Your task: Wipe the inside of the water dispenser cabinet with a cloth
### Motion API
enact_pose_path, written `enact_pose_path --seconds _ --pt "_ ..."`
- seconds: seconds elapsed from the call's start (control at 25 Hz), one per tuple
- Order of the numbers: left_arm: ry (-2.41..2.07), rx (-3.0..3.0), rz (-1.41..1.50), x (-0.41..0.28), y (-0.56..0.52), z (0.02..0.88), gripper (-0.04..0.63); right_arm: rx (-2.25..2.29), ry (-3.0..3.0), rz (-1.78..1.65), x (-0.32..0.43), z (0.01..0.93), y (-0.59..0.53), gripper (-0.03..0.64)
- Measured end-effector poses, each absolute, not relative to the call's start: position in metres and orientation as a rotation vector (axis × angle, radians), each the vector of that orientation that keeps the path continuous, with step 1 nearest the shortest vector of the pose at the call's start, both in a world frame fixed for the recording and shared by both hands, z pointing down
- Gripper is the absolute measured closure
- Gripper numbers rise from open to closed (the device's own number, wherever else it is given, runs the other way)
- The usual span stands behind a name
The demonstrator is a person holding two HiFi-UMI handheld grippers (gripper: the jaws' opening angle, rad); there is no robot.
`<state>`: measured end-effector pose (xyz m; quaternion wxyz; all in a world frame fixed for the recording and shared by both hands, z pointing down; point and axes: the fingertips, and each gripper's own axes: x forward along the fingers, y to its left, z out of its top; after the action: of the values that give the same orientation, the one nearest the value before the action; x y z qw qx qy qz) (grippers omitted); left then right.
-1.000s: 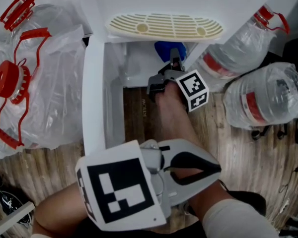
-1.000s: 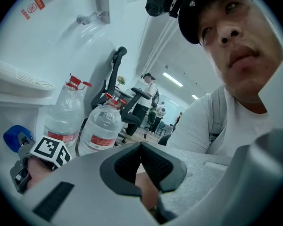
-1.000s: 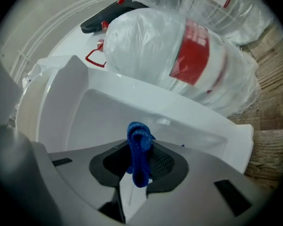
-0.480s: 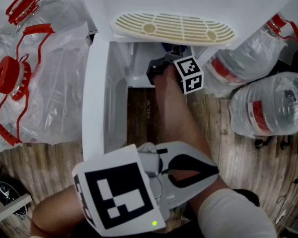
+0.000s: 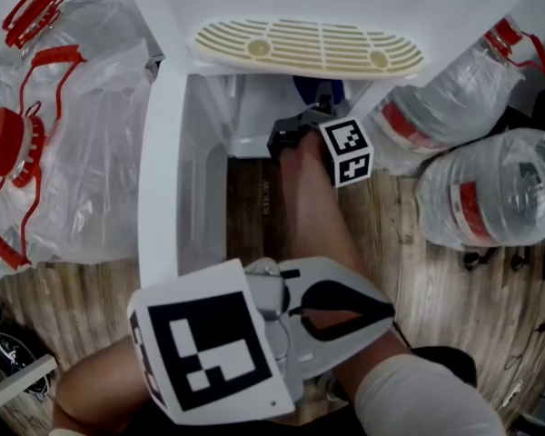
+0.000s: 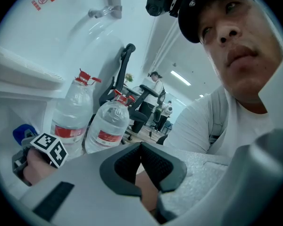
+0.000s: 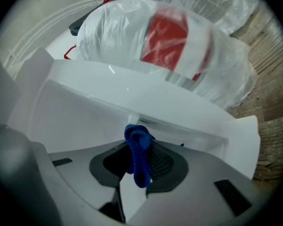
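The white water dispenser cabinet [image 5: 209, 166] stands open below its beige drip tray [image 5: 309, 48]. My right gripper [image 5: 314, 107] reaches into the cabinet, its marker cube at the opening. It is shut on a blue cloth [image 5: 309, 87], which is bunched between the pads in the right gripper view, cloth [image 7: 138, 157], right gripper [image 7: 140, 147]. The cloth sits close to a white inner panel [image 7: 132, 107]; I cannot tell if they touch. My left gripper [image 5: 345, 312] hangs low near my body, outside the cabinet. In its own view the left gripper [image 6: 141, 147] is shut with nothing in it.
The cabinet door [image 5: 159, 180] swings open to the left. Two large water bottles [image 5: 450, 98] [image 5: 490, 193] lie on the wooden floor at the right. Bottles with red handles in clear plastic bags [image 5: 64, 134] are piled at the left.
The right gripper pushed deeper into the cabinet with the cloth, then shifted slightly. The left gripper stayed nearly still.
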<state>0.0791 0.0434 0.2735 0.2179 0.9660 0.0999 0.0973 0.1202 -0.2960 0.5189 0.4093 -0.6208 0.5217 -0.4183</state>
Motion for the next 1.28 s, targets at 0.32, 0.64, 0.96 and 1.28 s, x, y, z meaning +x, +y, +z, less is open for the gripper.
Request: enact_pose_path --seconds 0.32,0.64,0.96,1.28 --pt "0.263 2.671 0.253 0.077 0.040 0.271 0.595 -1.630 1.297 -1.067 0.124 0.521 -0.271 0.529" --pt "0.226 2.678 0.270 0.077 0.036 0.271 0.595 -1.604 1.357 -1.073 0.113 0.536 -0.307 0.529" --pt "0.182 2.668 0.288 0.078 0.030 0.279 0.595 -1.639 1.320 -1.111 0.118 0.566 -0.338 0.529" --pt "0.214 2.660 0.280 0.083 0.032 0.279 0.595 -1.619 1.221 -1.168 0.124 0.586 -0.303 0.529"
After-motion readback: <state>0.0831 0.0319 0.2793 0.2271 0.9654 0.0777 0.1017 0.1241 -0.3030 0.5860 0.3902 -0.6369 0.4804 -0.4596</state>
